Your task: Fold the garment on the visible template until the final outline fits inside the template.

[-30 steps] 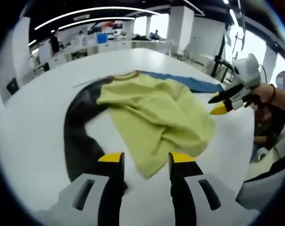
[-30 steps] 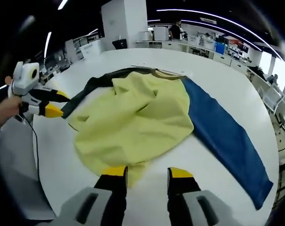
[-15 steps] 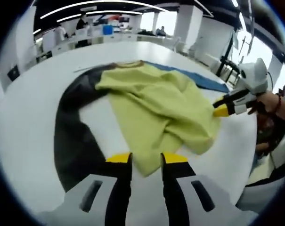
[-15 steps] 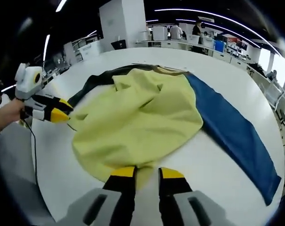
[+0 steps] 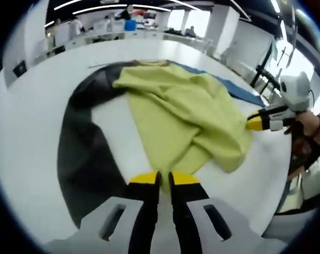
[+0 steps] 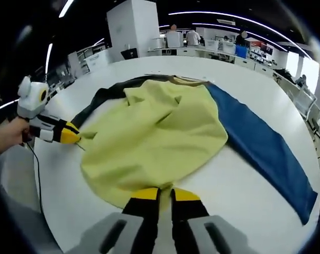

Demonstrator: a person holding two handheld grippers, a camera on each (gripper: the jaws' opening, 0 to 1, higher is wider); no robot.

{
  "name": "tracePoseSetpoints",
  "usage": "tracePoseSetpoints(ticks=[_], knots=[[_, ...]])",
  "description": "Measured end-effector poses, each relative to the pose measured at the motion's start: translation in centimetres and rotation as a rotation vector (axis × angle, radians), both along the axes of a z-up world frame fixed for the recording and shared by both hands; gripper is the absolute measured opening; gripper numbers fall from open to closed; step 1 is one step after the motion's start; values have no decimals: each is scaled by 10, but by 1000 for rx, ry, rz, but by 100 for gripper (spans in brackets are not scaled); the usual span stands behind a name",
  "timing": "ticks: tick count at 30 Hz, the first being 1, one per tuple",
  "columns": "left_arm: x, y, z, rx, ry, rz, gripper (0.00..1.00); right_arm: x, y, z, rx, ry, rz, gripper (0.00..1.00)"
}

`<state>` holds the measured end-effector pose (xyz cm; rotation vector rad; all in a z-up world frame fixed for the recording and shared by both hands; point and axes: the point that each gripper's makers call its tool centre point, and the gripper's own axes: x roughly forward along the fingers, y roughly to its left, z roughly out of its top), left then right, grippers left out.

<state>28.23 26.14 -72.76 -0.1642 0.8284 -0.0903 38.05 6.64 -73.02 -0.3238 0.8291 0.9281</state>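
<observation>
Closing over the last second, both pairs of jaws now stand almost together; the left gripper (image 5: 164, 178) has narrowed from a wide gap to a thin slit at the near corner of the yellow garment (image 5: 186, 116), and the right gripper (image 6: 165, 193) has done the same at the hem on its side (image 6: 154, 137); whether cloth is actually pinched between either pair I cannot tell, since the tips sit right at the fabric's edge; judging from that, two corners are being taken up for the next fold, which has not yet begun; the garment lies rumpled in the middle of the white bench (image 5: 33, 106), over a dark grey panel (image 5: 88, 159) on one side and a blue panel (image 6: 260, 148) on the other, which look to be the template; its outline spills past where the two meet, so most of the folding is still to do; no brand, label or writing can be read anywhere.
</observation>
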Motion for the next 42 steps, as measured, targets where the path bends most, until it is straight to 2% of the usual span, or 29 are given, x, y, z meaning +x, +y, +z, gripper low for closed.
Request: tracePoseSetpoints(ticks=[6,17,29,42], knots=[[-2,2,2,2,10,-16,0,2,-6,2,1,4,-31,0],[-23,19,25,21,-12,-34,0,4,-27,22,7,-14,-76,0],[-39,17,52,26,-41,-62,0,-18,-35,39,4,-17,-101,0],[-60,14,65,33,-40,-95,0,-40,-39,52,8,-41,-107,0]])
